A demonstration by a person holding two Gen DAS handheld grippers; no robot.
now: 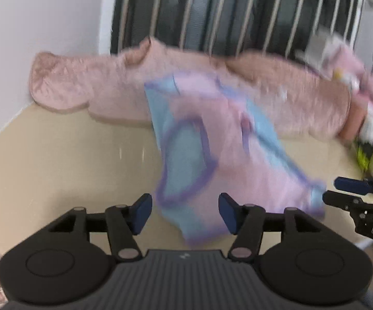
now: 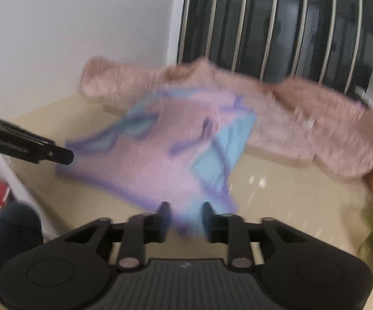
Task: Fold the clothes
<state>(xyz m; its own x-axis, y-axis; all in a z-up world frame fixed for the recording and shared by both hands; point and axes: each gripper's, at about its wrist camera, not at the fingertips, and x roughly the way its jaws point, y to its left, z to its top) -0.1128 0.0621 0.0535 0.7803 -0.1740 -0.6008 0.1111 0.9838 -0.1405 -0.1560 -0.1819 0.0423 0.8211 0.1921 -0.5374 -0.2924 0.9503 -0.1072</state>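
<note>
The pink and blue shirt lay crumpled on the beige table, its near hem just ahead of both claws. The left claw and right claw stood released, gripping nothing, the shirt's length running away toward the pink fuzzy jacket.

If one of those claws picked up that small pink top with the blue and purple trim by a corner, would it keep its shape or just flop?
Probably flop: the small pink top with blue and purple trim already lies in soft folds over the glossy beige tabletop. It looks thin, so likely light. On that shiny surface, a push would likely bunch it or slide it.
</note>
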